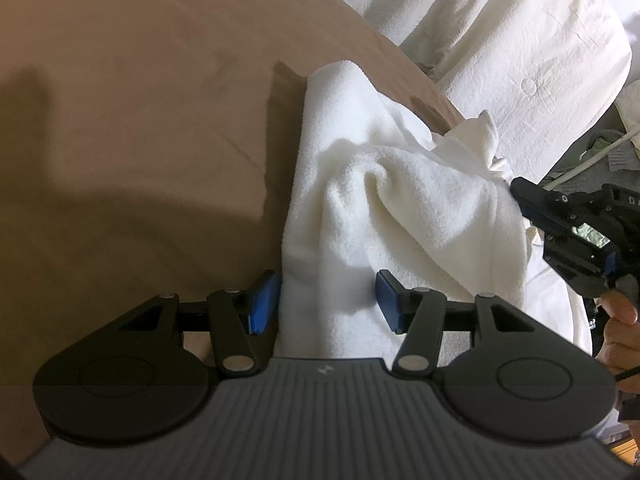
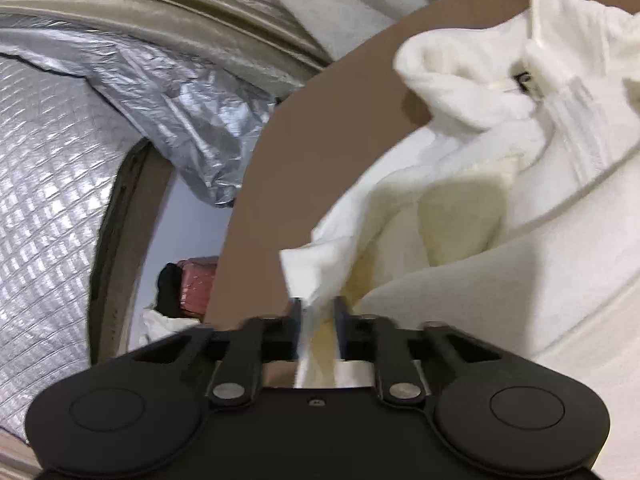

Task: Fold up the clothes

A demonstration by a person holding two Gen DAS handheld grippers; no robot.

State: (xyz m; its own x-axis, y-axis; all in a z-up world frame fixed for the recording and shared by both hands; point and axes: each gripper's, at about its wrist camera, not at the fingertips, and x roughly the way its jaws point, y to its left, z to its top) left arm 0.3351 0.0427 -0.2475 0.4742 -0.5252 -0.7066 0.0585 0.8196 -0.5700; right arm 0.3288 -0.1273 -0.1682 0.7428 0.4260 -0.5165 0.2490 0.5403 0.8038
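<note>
Here one right gripper (image 2: 317, 312) pinches one white towel (image 1: 400, 200); left gripper (image 1: 326, 300) gapes.

White fleece garment (image 1: 400, 208), crumpled w/ deep folds, lying on brown surface (image 1: 140, 120), one corner (image 2: 316, 280) bunched & lifted, ribbed band (image 2: 576, 120) showing

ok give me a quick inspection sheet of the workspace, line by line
surface: brown sheet, lightly creased
job's things: white towel, bunched, one corner lifted
clutter: nothing seen on the sheet
grippers: left gripper half open, towel between its pads, grip unclear; right gripper shut on a towel corner
cables: white cable beyond the right gripper
surroundings: white bedding, silver quilted cover, a hand on the right gripper's handle
</note>
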